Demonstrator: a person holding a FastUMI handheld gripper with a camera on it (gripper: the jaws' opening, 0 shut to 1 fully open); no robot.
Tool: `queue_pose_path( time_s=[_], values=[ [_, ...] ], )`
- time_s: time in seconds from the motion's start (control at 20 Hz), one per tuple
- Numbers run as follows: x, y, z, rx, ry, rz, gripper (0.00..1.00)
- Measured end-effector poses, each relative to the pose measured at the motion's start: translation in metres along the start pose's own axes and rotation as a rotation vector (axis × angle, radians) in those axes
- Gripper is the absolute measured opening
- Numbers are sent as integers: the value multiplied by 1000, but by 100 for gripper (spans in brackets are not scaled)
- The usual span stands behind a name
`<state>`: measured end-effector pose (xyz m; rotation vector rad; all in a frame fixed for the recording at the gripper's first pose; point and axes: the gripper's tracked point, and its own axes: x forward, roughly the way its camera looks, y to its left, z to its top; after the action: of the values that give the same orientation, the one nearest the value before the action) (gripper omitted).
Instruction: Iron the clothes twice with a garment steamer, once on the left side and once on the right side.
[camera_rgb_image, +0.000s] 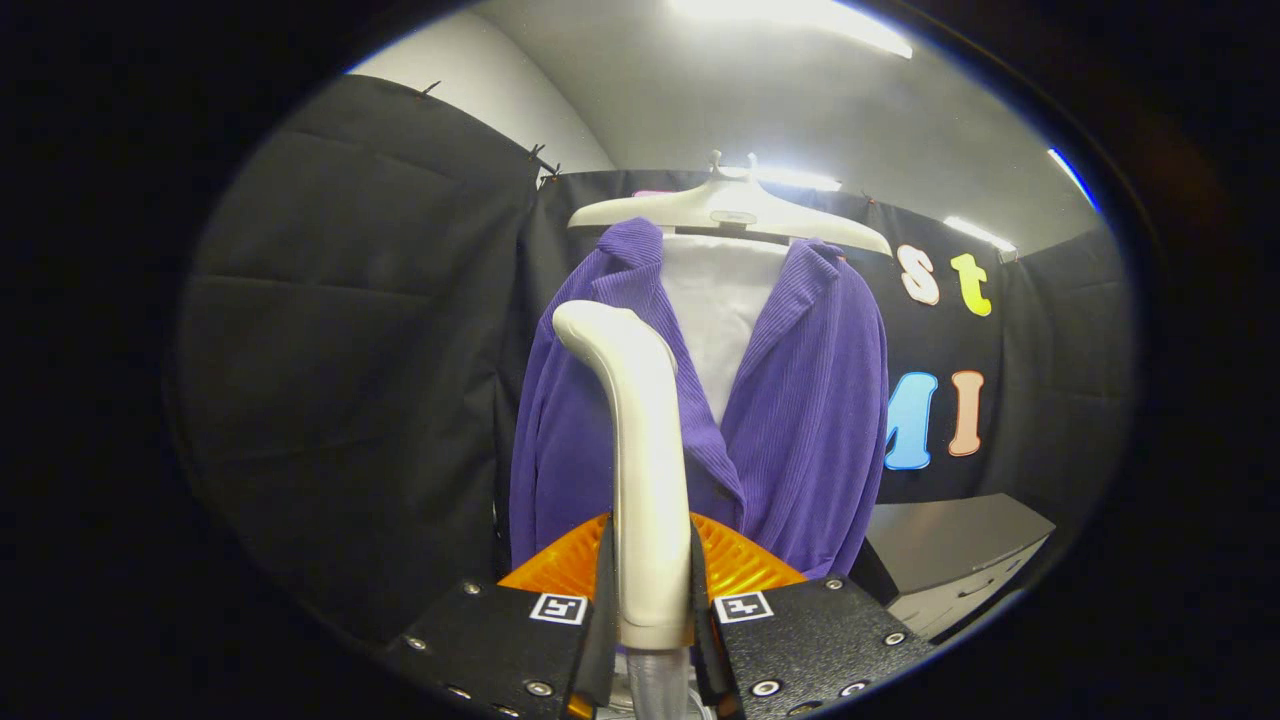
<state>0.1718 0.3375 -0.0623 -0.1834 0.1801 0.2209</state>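
A purple ribbed jacket over a white inner cloth hangs on a pale hanger straight ahead of me. My gripper is shut on the cream handle of the garment steamer, which stands upright between the fingers. The steamer's head curves toward the jacket's left lapel, up near the shoulder. Whether the head touches the cloth I cannot tell. A clear hose leaves the bottom of the handle.
Black cloth walls enclose the booth on the left and behind the jacket. A grey cabinet with drawers stands low to the right of the jacket. Ceiling lights glare above the hanger.
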Motion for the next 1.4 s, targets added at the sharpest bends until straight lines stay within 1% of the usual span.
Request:
queue_pose_path(
  time_s=[0.15, 0.45, 0.6, 0.7, 0.85, 0.95, 1.0, 1.1, 1.2, 1.4],
  values=[
    [-6, 1, -24, 6, 33, 15, 32],
    [-13, 2, -66, -30, 75, 17, 32],
    [-17, 7, -111, -40, 168, 54, 32],
    [-18, 6, -129, -73, 199, 57, 32],
    [-21, 6, -157, -67, 245, 76, 32],
    [-18, 6, -167, -81, 261, 83, 32],
    [-19, 6, -176, -77, 278, 92, 32],
    [-29, 11, -209, -50, 358, 123, 32],
    [-39, 17, -230, -18, 420, 145, 32],
    [-48, 8, -246, -23, 497, 154, 32]
  ],
)
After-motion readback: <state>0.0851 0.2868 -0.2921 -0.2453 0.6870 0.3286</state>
